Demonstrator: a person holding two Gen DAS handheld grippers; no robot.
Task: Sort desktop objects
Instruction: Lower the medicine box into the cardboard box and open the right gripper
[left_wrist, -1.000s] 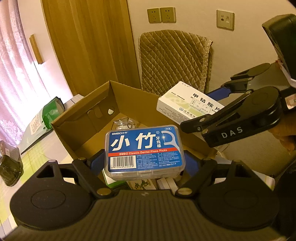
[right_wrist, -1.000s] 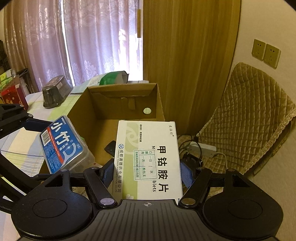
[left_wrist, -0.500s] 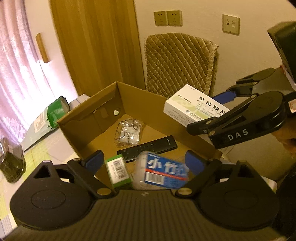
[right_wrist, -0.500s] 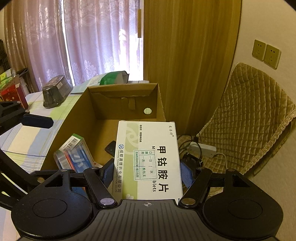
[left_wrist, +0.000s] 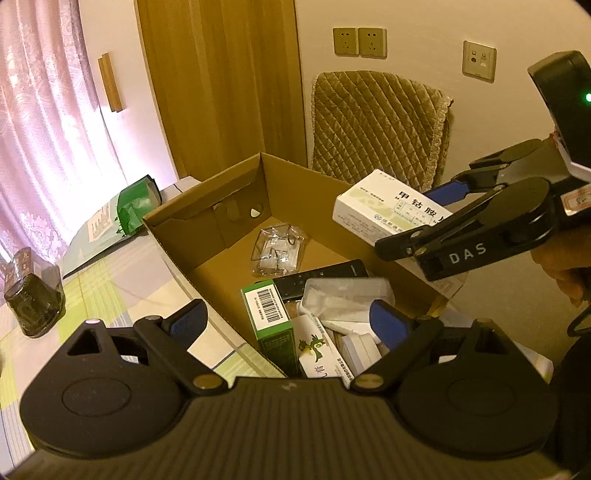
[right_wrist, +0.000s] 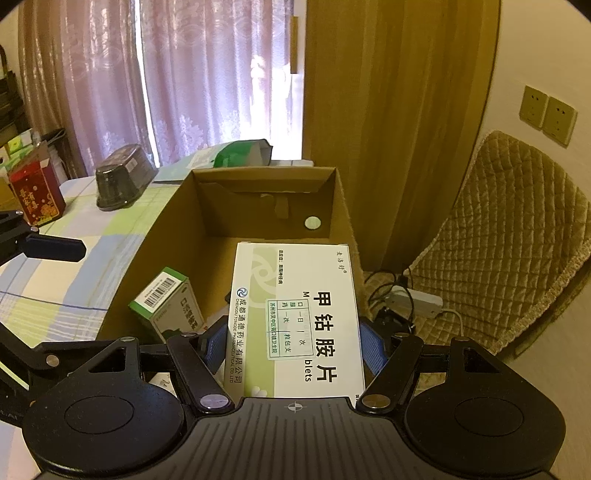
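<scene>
Pale wall with beige sockets (left_wrist: 359, 42), wooden door panel (left_wrist: 221, 85) and pink lace curtains (right_wrist: 207, 74) behind; checked tablecloth in green, blue and white (left_wrist: 99, 280) below.

Far left in the right wrist view: red printed carton (right_wrist: 36, 194) on the cloth, writing too small to read. Next, dark upturned plastic tub (left_wrist: 33, 306), then green-and-white bag lying flat (left_wrist: 122, 216) just beyond the box's far-left corner.

Centre: open brown cardboard box (left_wrist: 207, 206) at the table edge. Inside, left to right: green-and-white small carton with barcode label (left_wrist: 269, 314), tilted, Chinese print on its side unreadable; clear plastic packet (left_wrist: 277, 249) on the box floor; black slim remote control (left_wrist: 321, 275); translucent white plastic case (left_wrist: 345, 297) lying over the remote's near end; white carton with green dragon-like mark (left_wrist: 319, 352) beneath.

Left gripper (left_wrist: 286, 319) poised over the box's near end, blue-padded jaws wide apart, nothing between them.

Right: right gripper (right_wrist: 293, 343), "DAS" on its side, jaws clamped on white-and-green medicine box (right_wrist: 295, 314), held in the air above the cardboard box's right side. Readable on it: "甲钴胺片", "blets", "CHENGDU TONGDE PHARMACEUTICAL CO.,LTD", "成都通德药业有限公司". Behind, quilted olive-gold chair cover (left_wrist: 376, 122); white power strip with cables (right_wrist: 413, 299) on the floor.
</scene>
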